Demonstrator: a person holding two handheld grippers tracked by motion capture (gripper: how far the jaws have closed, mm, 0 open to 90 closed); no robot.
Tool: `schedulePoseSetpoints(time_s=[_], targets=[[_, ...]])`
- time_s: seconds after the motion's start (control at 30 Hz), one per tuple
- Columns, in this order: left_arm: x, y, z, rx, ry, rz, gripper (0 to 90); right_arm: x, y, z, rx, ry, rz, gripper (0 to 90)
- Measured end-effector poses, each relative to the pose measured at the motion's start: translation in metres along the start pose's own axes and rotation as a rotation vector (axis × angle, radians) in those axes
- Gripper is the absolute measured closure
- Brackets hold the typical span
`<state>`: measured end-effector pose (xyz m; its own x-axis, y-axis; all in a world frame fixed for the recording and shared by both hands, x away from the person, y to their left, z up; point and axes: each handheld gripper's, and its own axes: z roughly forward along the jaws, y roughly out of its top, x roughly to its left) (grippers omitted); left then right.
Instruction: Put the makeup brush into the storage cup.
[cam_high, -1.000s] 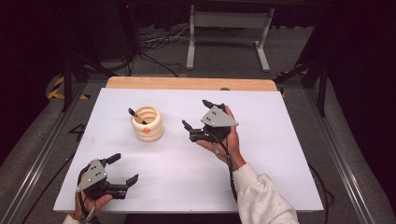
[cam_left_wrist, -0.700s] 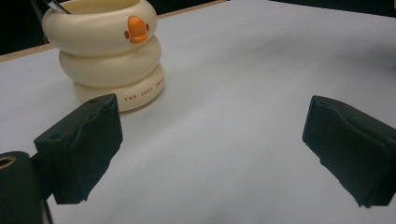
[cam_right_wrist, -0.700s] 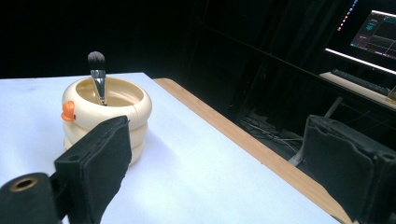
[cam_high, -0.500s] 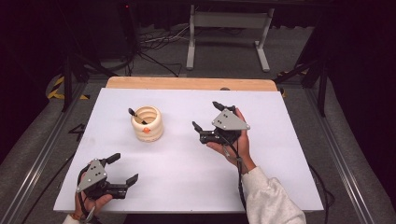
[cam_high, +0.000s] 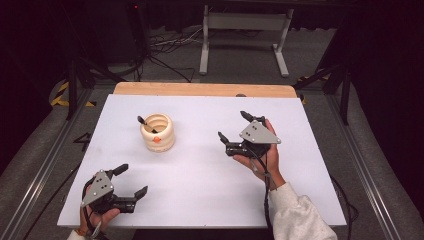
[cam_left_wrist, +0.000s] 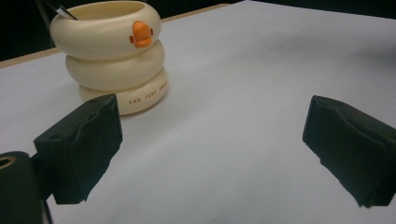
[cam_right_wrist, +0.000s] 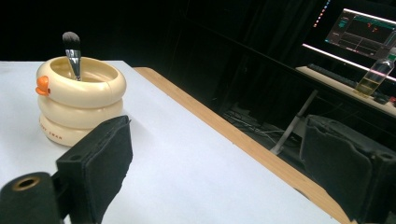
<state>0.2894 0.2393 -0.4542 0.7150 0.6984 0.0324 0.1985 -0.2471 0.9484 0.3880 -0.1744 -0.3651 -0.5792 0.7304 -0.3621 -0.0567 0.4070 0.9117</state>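
A cream ringed holder with an orange duck beak (cam_high: 157, 132) (cam_left_wrist: 114, 56) (cam_right_wrist: 79, 99) stands upright on the white table (cam_high: 200, 170), left of centre. A makeup brush (cam_high: 146, 124) (cam_right_wrist: 72, 53) leans inside it, bristles up. My left gripper (cam_high: 132, 181) (cam_left_wrist: 215, 149) rests open near the front left edge, aimed toward the holder, nothing between its jaws. My right gripper (cam_high: 234, 126) (cam_right_wrist: 219, 172) is held open above the table to the right of the holder, empty.
A wooden strip (cam_high: 205, 90) edges the table's far side. Beyond it stand a metal frame (cam_high: 242, 37) and floor cables (cam_high: 165, 47). In the right gripper view a monitor (cam_right_wrist: 364, 28) and a bottle (cam_right_wrist: 376, 72) sit on a distant desk.
My right gripper has drawn back to the right, away from the holder, still open. The left gripper has not moved.
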Motion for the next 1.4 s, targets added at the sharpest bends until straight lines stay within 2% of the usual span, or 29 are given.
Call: schedulePoseSetpoints(time_s=[0.23, 0.6, 0.7, 0.97, 1.4], targets=[[-0.001, 0.000, -0.001, -0.009, 0.006, 0.003, 6.0, -0.003, -0.005, -0.009, 0.018, -0.008, -0.032, 10.0], [-0.001, 0.001, -0.002, -0.014, 0.009, 0.005, 6.0, -0.009, -0.013, -0.024, 0.024, -0.021, -0.038, 9.9], [0.000, 0.001, -0.002, -0.016, 0.014, 0.004, 6.0, -0.010, -0.015, -0.029, 0.037, -0.033, -0.060, 9.6], [-0.001, 0.001, -0.003, -0.017, 0.025, 0.016, 5.8, -0.019, -0.020, -0.046, 0.030, -0.051, -0.050, 9.7], [-0.001, 0.001, -0.003, -0.018, 0.034, 0.018, 5.8, -0.025, -0.033, -0.063, 0.054, -0.065, -0.052, 9.5]])
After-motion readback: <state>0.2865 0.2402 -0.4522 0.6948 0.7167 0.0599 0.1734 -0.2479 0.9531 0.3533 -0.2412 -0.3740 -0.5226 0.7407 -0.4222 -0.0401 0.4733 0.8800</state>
